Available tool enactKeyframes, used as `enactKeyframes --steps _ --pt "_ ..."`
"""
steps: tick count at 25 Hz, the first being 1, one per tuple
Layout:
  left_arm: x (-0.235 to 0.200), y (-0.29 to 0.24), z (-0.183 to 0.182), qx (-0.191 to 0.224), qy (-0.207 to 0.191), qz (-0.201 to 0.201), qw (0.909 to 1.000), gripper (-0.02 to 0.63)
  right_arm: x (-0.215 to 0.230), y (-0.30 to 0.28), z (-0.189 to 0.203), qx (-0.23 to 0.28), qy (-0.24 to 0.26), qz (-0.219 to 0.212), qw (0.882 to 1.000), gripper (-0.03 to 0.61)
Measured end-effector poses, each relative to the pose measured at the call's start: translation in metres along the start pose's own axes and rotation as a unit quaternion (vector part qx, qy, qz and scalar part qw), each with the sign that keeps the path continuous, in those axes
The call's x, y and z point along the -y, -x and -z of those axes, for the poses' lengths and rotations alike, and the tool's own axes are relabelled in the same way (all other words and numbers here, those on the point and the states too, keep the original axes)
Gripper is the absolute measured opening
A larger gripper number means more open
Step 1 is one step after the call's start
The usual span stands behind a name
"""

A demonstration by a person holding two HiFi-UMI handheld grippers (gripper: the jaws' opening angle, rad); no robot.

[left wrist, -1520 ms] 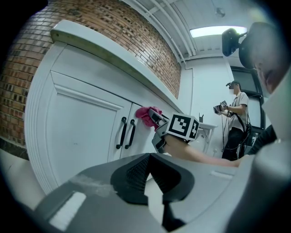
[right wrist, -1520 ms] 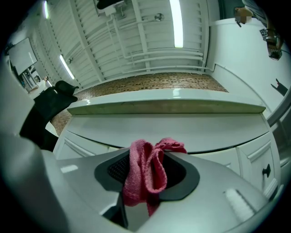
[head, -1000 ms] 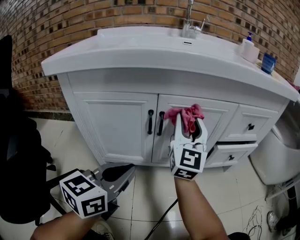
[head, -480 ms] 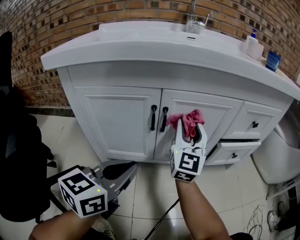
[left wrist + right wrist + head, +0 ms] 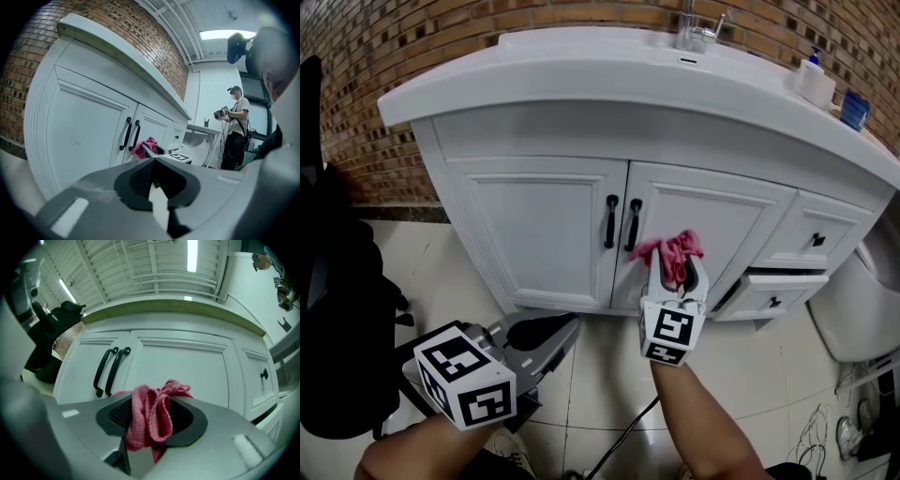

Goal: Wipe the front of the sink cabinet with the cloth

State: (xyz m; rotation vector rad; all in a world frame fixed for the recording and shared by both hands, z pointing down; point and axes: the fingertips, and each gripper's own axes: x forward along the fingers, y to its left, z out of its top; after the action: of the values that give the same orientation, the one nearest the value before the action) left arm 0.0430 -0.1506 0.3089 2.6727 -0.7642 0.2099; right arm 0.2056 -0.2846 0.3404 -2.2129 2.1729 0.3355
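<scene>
The pink cloth (image 5: 675, 251) is clamped between the two jaws of the right gripper (image 5: 678, 269). In the right gripper view the cloth (image 5: 150, 420) hangs in folds over the dark pads, and its lower end disappears between the jaws. It is held in front of the lower part of the right door (image 5: 712, 220) of the white sink cabinet (image 5: 534, 234), at about 5 o'clock from the two black handles (image 5: 622, 223). Whether the cloth really touches the door, I cannot tell from any view.

At about 3 o'clock from the cloth, a drawer (image 5: 773, 289) stands a little open. On the top of the sink, at 12 o'clock, the faucet (image 5: 698, 30) is cut off by the edge of the picture. At 2 o'clock there are a soap bottle (image 5: 816, 82) and a small blue thing (image 5: 855, 109), too small to identify.

The left gripper (image 5: 562, 335) is low over the tiled floor (image 5: 600, 394), at about 8 o'clock from the right one, apart from the cabinet. Its jaws are together with nothing between them.

A dark chair (image 5: 337, 309) at 9 o'clock is only partly in the picture. In the left gripper view a person (image 5: 234, 129) stands far behind.
</scene>
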Motion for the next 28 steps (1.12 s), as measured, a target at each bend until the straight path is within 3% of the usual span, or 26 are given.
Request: enactKeyframes --steps 16,28 --pt "-0.005 0.004 -0.002 0.006 0.004 -0.001 1.0000 0.006 -0.015 0.012 0.086 -0.073 0.008 -0.010 0.997 0.181" --pt "-0.009 0.008 -0.002 0.005 0.009 -0.003 0.9999 0.006 -0.024 0.025 0.172 -0.166 -0.018 -0.025 0.986 0.167"
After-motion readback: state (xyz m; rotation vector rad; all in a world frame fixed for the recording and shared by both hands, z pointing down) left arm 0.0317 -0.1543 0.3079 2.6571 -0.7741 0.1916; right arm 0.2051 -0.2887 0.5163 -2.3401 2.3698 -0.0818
